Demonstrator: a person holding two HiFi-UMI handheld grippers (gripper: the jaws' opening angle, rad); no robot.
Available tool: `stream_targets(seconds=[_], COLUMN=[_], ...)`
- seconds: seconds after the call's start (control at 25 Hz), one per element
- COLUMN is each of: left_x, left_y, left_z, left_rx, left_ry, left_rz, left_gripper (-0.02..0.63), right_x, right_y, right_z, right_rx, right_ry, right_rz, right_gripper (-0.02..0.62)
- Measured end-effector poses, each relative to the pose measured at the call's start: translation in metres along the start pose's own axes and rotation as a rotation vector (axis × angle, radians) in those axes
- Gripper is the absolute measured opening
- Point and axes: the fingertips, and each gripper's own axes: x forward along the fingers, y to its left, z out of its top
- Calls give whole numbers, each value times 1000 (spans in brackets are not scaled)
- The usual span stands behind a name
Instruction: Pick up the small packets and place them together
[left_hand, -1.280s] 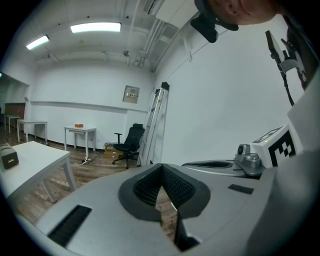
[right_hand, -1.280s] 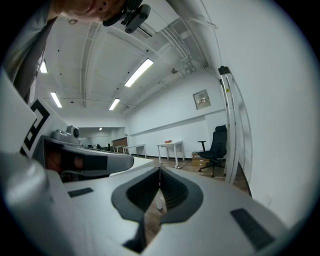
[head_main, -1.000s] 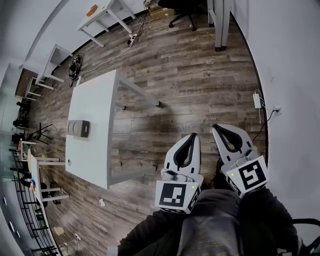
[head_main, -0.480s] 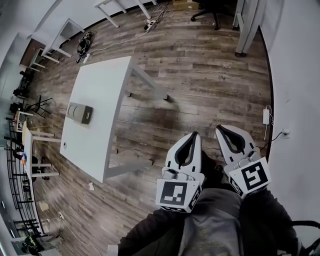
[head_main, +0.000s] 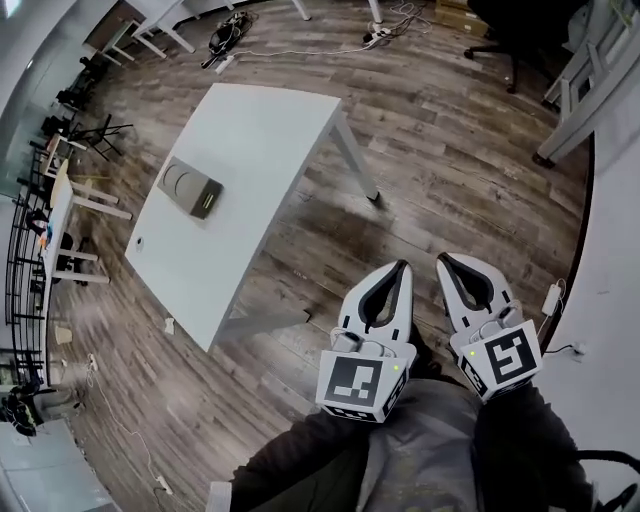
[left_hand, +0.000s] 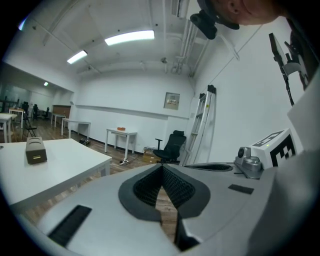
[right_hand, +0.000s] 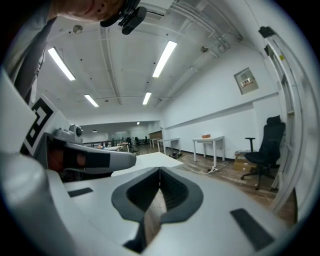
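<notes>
A small box (head_main: 190, 187) is sitting on the table (head_main: 262, 150), toward its left side. Off the table's near right corner, the left gripper (head_main: 402, 267) and right gripper (head_main: 444, 261) are hovering side by side. An office chair (head_main: 500, 40) is standing beyond the table's far right corner.

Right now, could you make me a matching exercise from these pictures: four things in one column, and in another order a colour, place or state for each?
Things:
1. table
2. chair
3. box
4. left gripper

Descriptions:
a. jaws shut, nothing between them
b. lies on the table
c. white
d. black

Pairs: 1-c, 2-d, 3-b, 4-a
</notes>
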Motion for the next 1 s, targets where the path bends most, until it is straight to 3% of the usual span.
stream_targets(seconds=[0.24,0.52,0.84,1.0], left_x=[-7,-51,-71,-62], left_y=[61,130,182,197], left_z=[15,25,24,35], left_rx=[-25,-80,-135,-145], left_ry=[-41,-97,-108,-116], left_rz=[154,401,649,723], left_gripper=[3,3,3,3], right_x=[62,116,172,194], right_y=[29,92,131,134], right_z=[13,24,31,42], right_rx=[-31,-91,-109,-115], right_ry=[10,24,42,41], right_rz=[165,405,654,740], right_gripper=[5,5,5,5])
